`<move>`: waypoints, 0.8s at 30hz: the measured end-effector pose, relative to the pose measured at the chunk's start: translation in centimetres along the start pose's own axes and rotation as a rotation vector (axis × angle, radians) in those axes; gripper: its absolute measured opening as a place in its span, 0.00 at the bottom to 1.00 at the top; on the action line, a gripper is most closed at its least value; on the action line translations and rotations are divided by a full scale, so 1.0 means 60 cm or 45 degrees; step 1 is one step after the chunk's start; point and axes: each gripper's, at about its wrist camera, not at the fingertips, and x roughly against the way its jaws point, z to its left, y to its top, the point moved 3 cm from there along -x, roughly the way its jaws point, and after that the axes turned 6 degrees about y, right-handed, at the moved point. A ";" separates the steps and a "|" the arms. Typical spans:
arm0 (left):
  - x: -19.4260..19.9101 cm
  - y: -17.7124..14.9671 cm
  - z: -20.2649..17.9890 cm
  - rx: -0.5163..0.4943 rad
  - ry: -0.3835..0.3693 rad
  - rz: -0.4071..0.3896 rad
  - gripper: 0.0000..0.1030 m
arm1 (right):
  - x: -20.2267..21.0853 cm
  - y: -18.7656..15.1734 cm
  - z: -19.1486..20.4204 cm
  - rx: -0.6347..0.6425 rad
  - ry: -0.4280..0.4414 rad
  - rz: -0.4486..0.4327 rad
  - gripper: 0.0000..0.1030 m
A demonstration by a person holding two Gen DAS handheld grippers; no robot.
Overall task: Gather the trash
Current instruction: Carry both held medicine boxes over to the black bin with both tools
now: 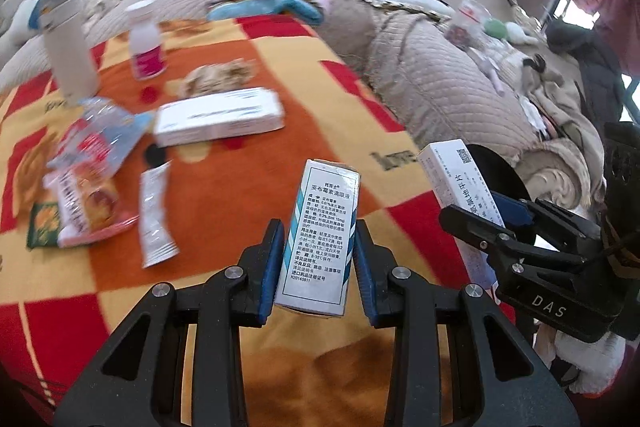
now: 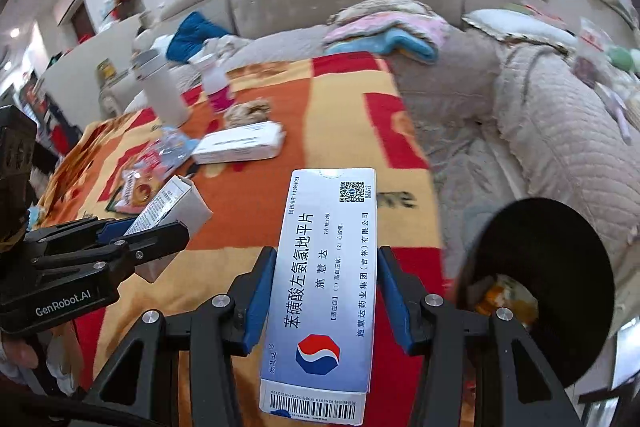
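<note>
Cardboard was all each claw held: the left gripper (image 1: 318,259) pinched an eye-drop box (image 1: 320,239), the right gripper (image 2: 320,297) a tablet box (image 2: 324,291). Either light carton could have slipped or crushed over the blanket's (image 1: 224,195) edge, missing the black bin (image 2: 536,287).

blanket (image 1: 224,187): red, orange, yellow checks | eye-drop box (image 1: 320,235): white, teal stripes | bin (image 2: 536,287): black

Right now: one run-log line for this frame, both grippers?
left gripper: shut on small medicine box | right gripper: shut on blue medicine box | black bin: beside right gripper, open | bed: trash left
</note>
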 end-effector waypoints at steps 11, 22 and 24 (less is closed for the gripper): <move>-0.040 0.036 -0.112 -0.127 -0.066 0.013 0.31 | 0.055 -0.014 -0.117 -0.157 -0.100 -0.049 0.48; -0.087 0.056 -0.212 -0.206 -0.154 0.062 0.31 | 0.082 -0.039 -0.217 -0.297 -0.184 -0.061 0.48; -0.095 0.055 -0.228 -0.218 -0.166 0.073 0.31 | 0.084 -0.045 -0.233 -0.318 -0.199 -0.059 0.48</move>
